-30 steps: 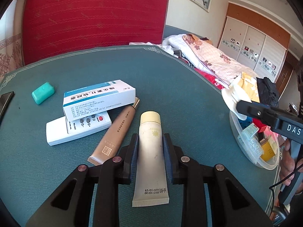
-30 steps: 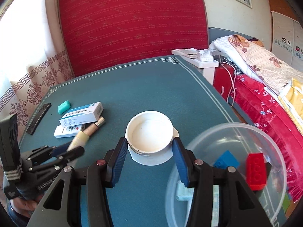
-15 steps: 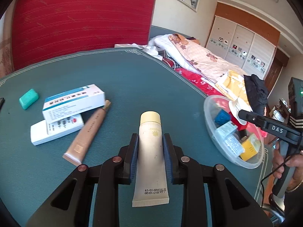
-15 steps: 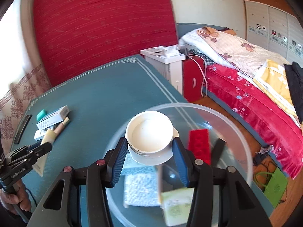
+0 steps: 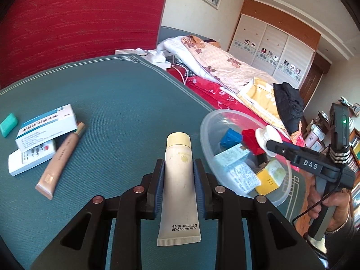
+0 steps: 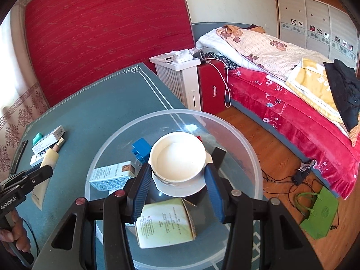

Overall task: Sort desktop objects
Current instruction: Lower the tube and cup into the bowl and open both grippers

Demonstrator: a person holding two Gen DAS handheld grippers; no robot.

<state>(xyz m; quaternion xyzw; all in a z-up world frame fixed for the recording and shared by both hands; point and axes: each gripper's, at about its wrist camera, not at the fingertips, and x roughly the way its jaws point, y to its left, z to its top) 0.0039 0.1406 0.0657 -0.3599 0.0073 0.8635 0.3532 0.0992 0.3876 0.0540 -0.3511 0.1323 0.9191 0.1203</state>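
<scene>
Both tongs are loaded. Left gripper (image 5: 177,180) pinches a cream tube (image 5: 178,180) between its blue pads, cap pointing away, above the teal table (image 5: 126,112) and just beside the clear plastic bowl (image 5: 205,139). Right gripper (image 6: 177,180) is clamped on a small white round jar (image 6: 177,160), held over the bowl's inside.

From the left wrist the bowl's contents read plainly: a blue brick (image 5: 230,137), a red brick (image 5: 252,140), a pale blue box (image 5: 236,168) and a yellow box (image 5: 270,176); the jar shows only edge-on at the right tool's tip. The right wrist looks into the open jar and down on a green-white carton (image 6: 164,222), with the red brick almost hidden.

Left on the table lie a medicine box (image 5: 47,124), a white remote (image 5: 31,157), a tan tube (image 5: 60,159) and a teal eraser (image 5: 9,123). A dark phone (image 6: 19,156) shows only from the right wrist.
</scene>
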